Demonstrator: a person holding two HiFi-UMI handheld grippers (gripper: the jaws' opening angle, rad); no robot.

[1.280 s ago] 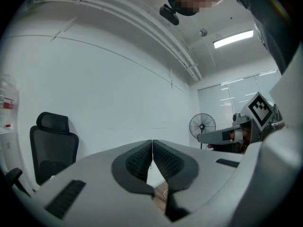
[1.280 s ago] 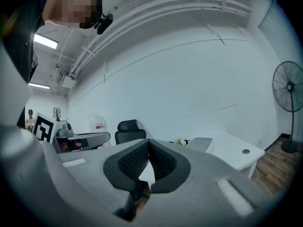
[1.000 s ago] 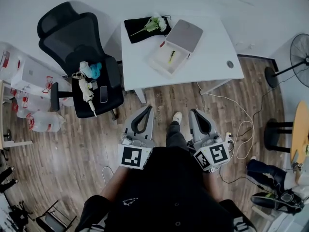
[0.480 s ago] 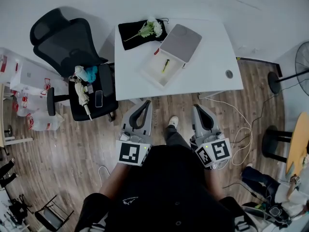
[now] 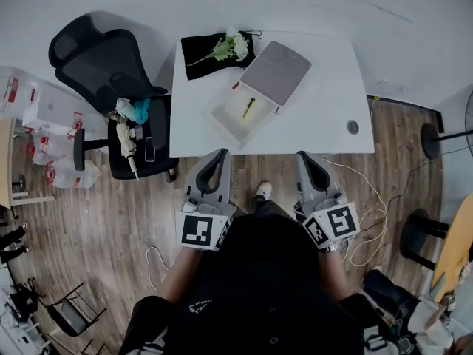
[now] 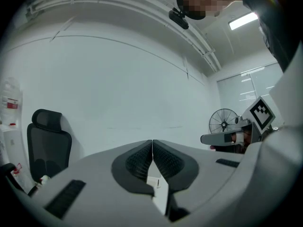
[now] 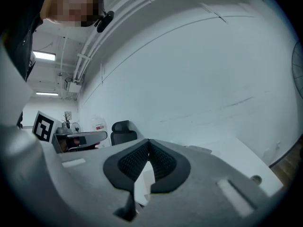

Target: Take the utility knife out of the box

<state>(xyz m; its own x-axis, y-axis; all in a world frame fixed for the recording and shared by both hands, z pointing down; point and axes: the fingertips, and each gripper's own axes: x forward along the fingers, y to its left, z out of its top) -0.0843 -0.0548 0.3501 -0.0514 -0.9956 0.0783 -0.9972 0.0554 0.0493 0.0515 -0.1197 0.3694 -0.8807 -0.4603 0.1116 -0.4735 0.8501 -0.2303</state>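
Observation:
In the head view an open white box (image 5: 238, 117) lies on the white table (image 5: 318, 117), its grey lid (image 5: 276, 72) leaning back. A yellow-green utility knife (image 5: 249, 108) lies inside it. My left gripper (image 5: 221, 155) and right gripper (image 5: 304, 157) hover side by side just short of the table's near edge, both pointing at it. Both are shut, pads together, with nothing between them; the left gripper (image 6: 152, 142) and the right gripper (image 7: 148, 142) show this in their own views.
A black cloth with white flowers (image 5: 222, 48) lies at the table's far left. A black office chair (image 5: 111, 80) loaded with small items stands left of the table. A grommet hole (image 5: 352, 126) marks the table's right side. Cables (image 5: 369, 228) trail on the wooden floor at right.
Both grippers and the person have advanced toward the table; the table's near edge now lies right at the gripper tips. The jaws stayed shut throughout.

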